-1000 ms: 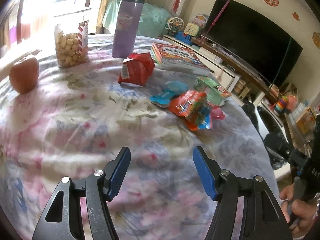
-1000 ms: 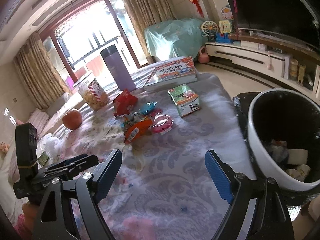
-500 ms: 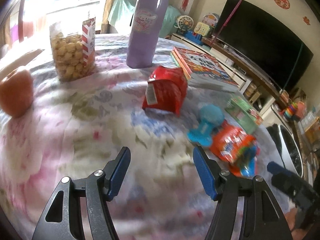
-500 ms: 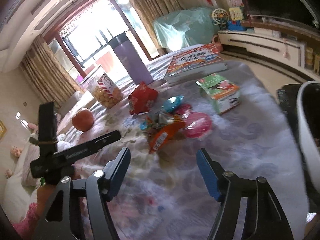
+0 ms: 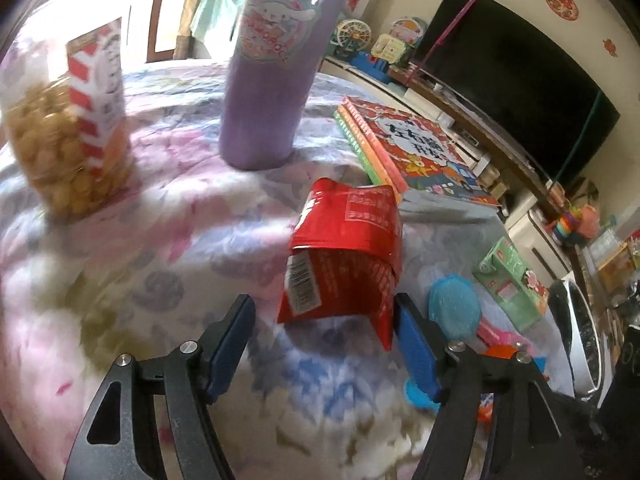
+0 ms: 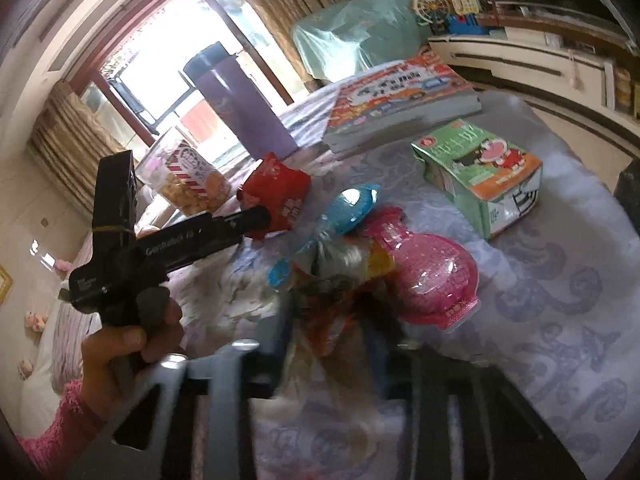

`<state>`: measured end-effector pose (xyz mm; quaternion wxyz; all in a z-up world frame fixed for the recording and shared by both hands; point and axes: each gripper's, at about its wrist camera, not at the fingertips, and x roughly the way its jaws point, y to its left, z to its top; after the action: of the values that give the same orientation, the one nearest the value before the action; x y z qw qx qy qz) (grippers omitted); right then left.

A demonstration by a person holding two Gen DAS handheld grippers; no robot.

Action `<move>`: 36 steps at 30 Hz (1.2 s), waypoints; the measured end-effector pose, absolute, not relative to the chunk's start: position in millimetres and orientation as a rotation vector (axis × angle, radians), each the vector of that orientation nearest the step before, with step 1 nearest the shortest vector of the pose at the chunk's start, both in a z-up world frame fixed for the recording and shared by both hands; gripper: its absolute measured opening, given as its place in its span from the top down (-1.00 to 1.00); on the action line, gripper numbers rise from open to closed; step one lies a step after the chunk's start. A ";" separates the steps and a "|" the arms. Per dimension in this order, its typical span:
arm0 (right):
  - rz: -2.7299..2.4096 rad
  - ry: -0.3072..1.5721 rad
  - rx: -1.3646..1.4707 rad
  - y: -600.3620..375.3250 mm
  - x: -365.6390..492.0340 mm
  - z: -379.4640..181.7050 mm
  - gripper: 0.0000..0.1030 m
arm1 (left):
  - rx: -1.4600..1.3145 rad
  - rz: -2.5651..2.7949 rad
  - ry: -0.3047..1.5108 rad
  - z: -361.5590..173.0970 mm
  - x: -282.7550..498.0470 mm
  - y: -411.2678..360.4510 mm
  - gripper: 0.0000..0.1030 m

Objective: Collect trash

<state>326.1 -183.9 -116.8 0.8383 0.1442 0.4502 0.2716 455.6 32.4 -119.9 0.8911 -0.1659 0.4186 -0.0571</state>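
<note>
A crumpled red snack packet (image 5: 344,256) lies on the flowered tablecloth (image 5: 120,264). My left gripper (image 5: 324,344) is open, its blue pads either side of the packet's near edge, the right pad close against it. The packet also shows in the right wrist view (image 6: 276,192), with the left gripper's tip beside it. My right gripper (image 6: 328,340) is blurred by motion; its jaws stand apart around an orange crumpled wrapper (image 6: 332,292). A pink plastic cup (image 6: 432,276) and a blue plastic lid (image 6: 352,208) lie beside the wrapper.
A purple flask (image 5: 272,64), a jar of snack balls (image 5: 68,140), picture books (image 5: 408,148) and a green carton (image 6: 480,176) stand on the table. A white bin (image 5: 580,340) with a black liner is off the table's right edge.
Both grippers have moved forward over the table. The left one has closed in on the red packet. The right one has reached the orange wrapper and its jaws have narrowed.
</note>
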 end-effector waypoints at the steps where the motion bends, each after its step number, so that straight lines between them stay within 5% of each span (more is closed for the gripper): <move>1: 0.575 0.953 0.311 -185.7 325.8 -118.0 0.51 | -0.342 -0.121 0.864 -121.1 457.8 30.4 -0.11; 4: 0.575 0.949 0.307 -190.6 322.0 -118.1 0.58 | -0.352 -0.151 0.871 -125.7 464.0 28.0 0.41; 10: 0.586 0.949 0.309 -197.2 313.1 -113.8 0.61 | -0.350 -0.156 0.871 -124.5 451.5 19.3 0.73; 36: 0.502 0.850 0.332 -283.9 243.0 -78.8 0.62 | -0.306 -0.352 0.880 -82.8 302.3 -77.8 0.77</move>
<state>243.0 -283.9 -78.8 0.8674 0.1588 0.4060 0.2400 302.3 -77.8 -82.8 0.8785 -0.1466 0.4222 -0.1687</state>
